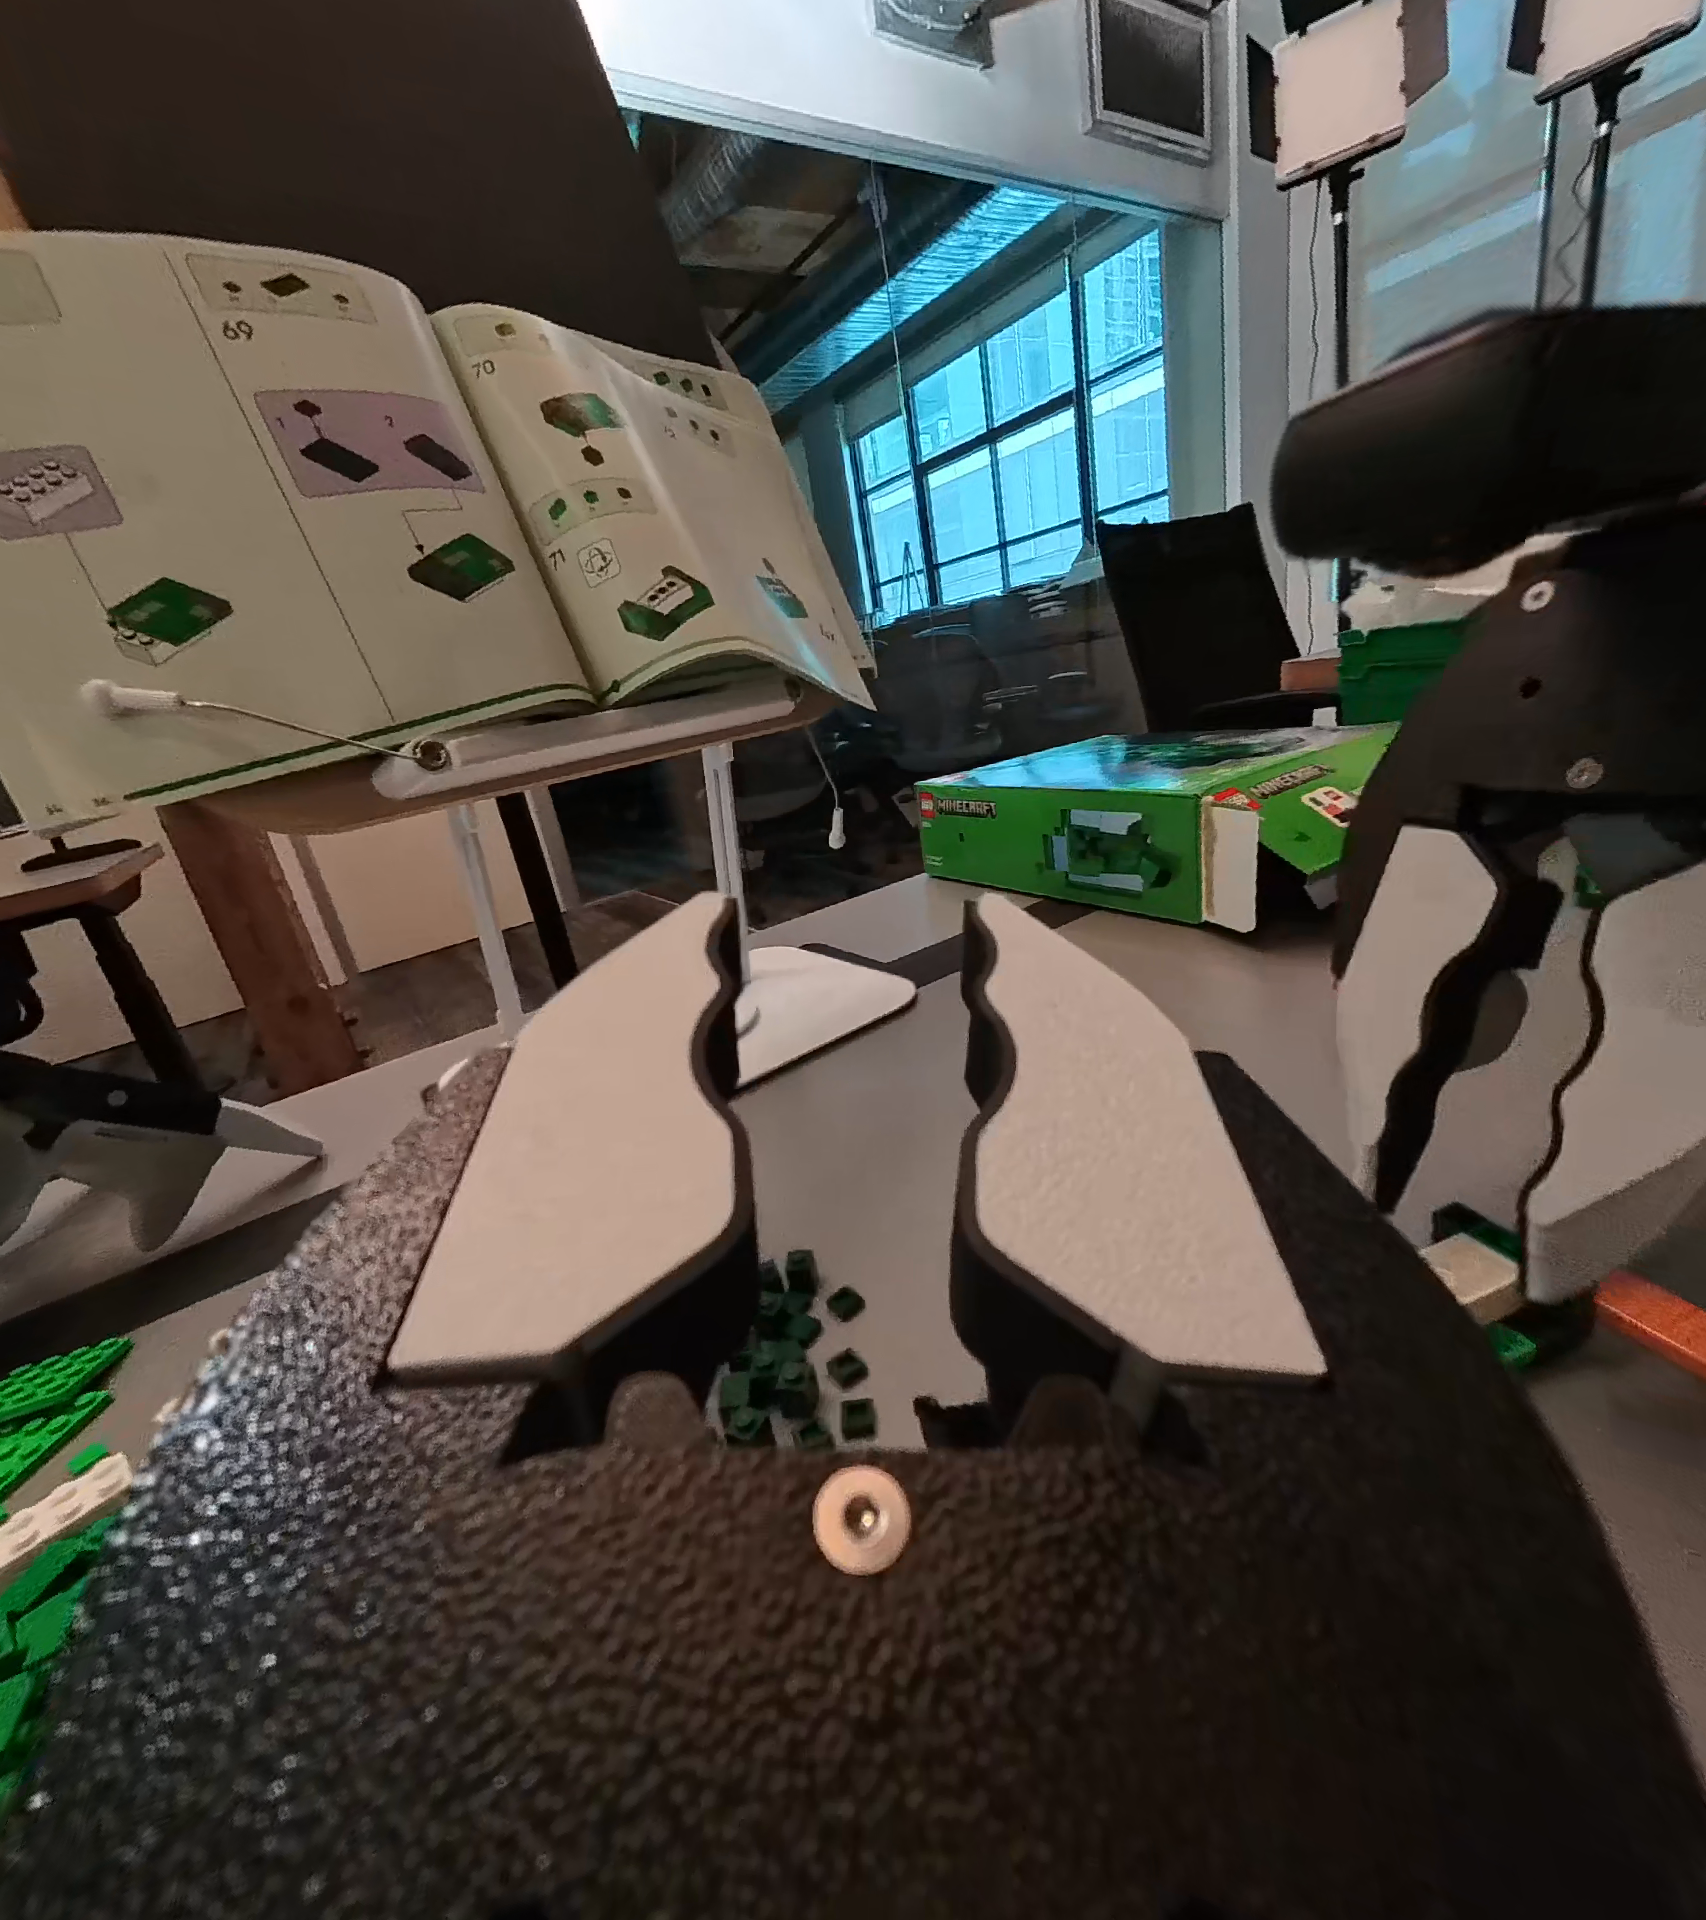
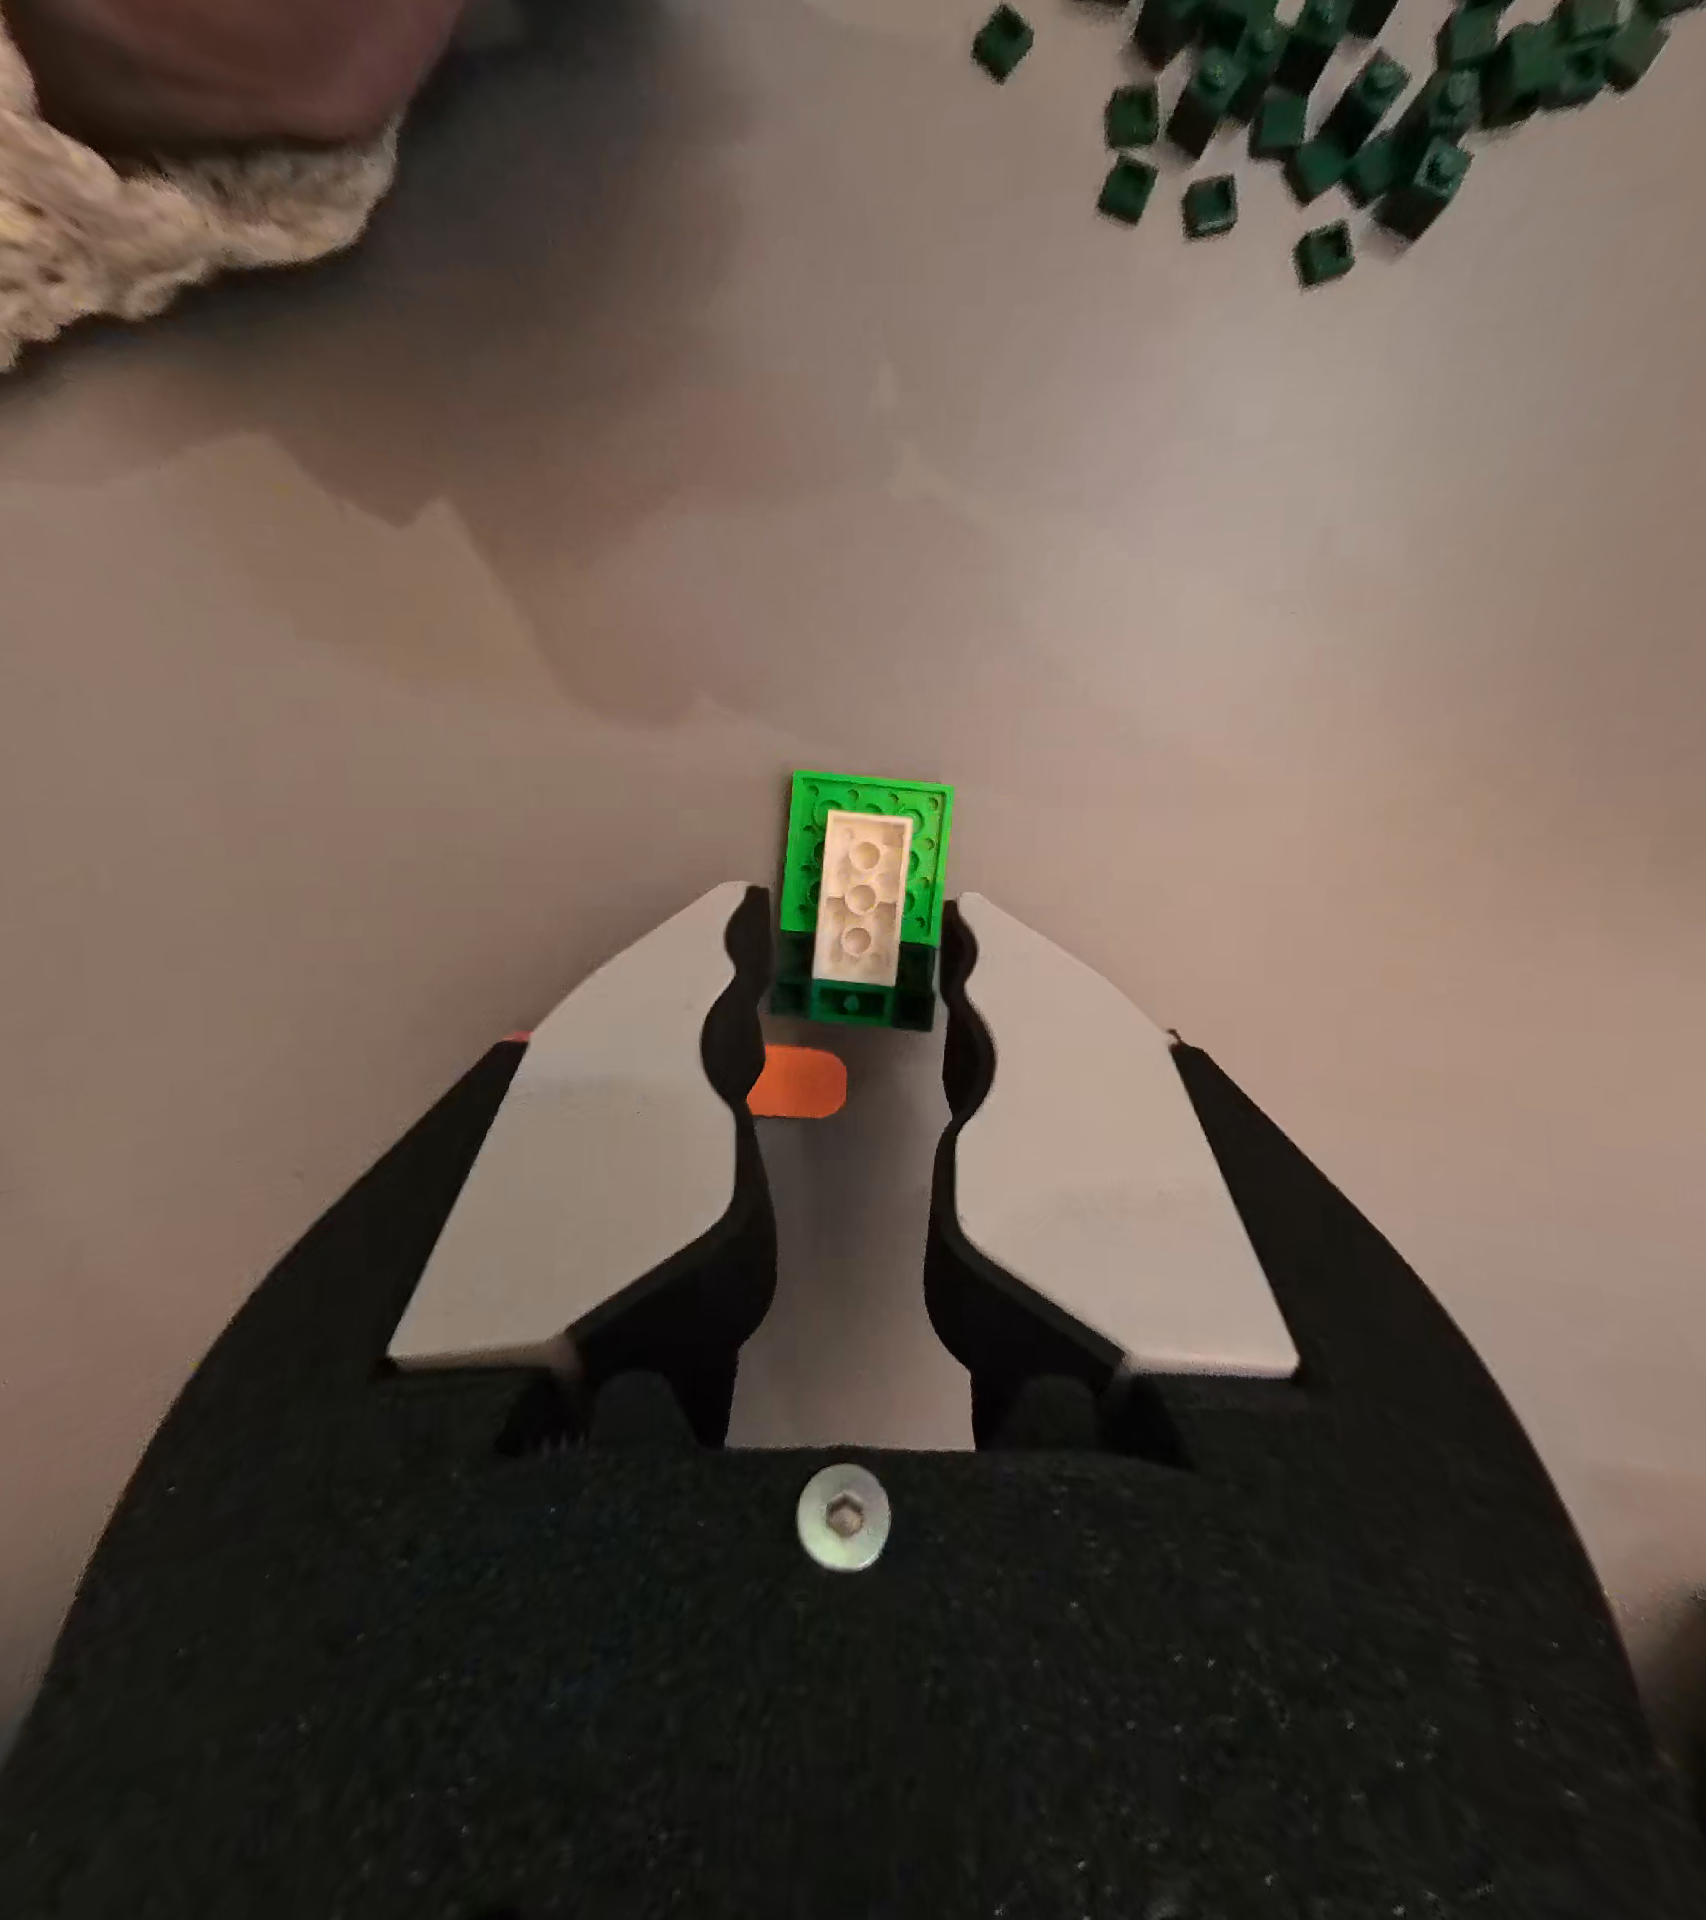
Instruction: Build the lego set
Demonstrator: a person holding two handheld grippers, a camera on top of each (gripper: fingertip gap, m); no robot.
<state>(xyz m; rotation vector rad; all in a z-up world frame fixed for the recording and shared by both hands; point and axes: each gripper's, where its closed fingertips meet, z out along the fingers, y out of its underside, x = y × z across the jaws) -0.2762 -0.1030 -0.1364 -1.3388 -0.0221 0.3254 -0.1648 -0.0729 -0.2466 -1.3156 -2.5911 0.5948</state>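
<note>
Table [image 2: 1244, 675]: grey, holds all parts.
Booklet [image 1: 309, 499]: open on a stand, back left.
Box [image 1: 1088, 831]: green, lying flat behind the grippers.
Left gripper [image 1: 849, 935]: tilted up, level w/ table, jaws apart, nothing btwn them.
Right gripper [image 2: 854, 904]: pointing straight down, tips clenched on the small build's sides.
Small build [image 2: 864, 899]: green plate w/ white brick on it, at the table, beside orange piece [image 2: 797, 1083].
Dark green bits [image 2: 1348, 114]: loose pile, well apart from the build.
</note>
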